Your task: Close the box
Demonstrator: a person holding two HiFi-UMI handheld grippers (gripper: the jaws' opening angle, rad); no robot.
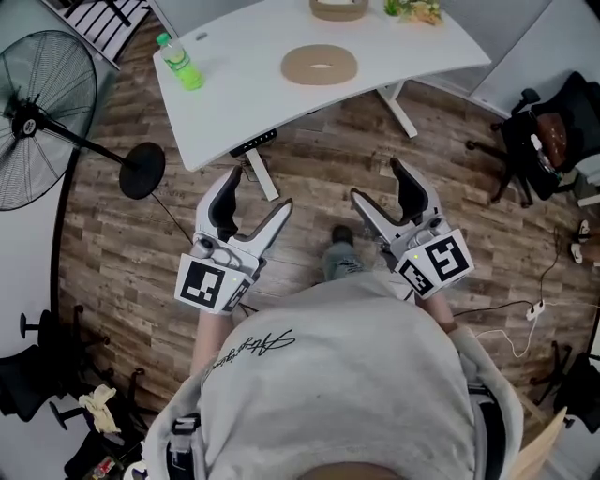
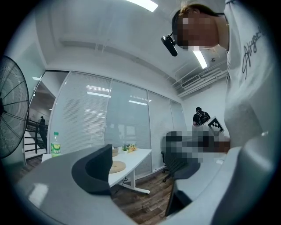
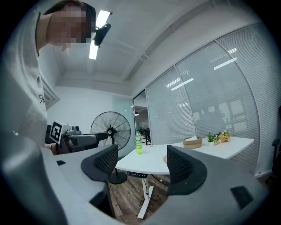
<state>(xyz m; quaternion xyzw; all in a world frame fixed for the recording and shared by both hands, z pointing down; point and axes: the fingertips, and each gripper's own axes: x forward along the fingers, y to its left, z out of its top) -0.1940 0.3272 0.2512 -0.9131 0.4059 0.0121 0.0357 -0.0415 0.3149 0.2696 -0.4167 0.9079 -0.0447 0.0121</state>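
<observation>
A round woven box (image 1: 338, 8) stands at the far edge of the white table (image 1: 234, 103), partly cut off by the frame. A flat round tan lid (image 1: 320, 65) lies on the table in front of it, apart from it. Both grippers are held over the wooden floor, well short of the table. My left gripper (image 1: 255, 197) is open with nothing between its fingers, and so is my right gripper (image 1: 378, 185). The right gripper view shows the box (image 3: 193, 142) beyond the open right gripper (image 3: 142, 169). In the left gripper view the lid (image 2: 116, 166) lies past the open left gripper (image 2: 140, 176).
A green bottle (image 1: 180, 62) stands near the table's left corner and flowers (image 1: 412, 9) at its far edge. A standing fan (image 1: 37, 117) is on the left, its round base (image 1: 142, 170) near the table. A black office chair (image 1: 544, 141) and cables are on the right.
</observation>
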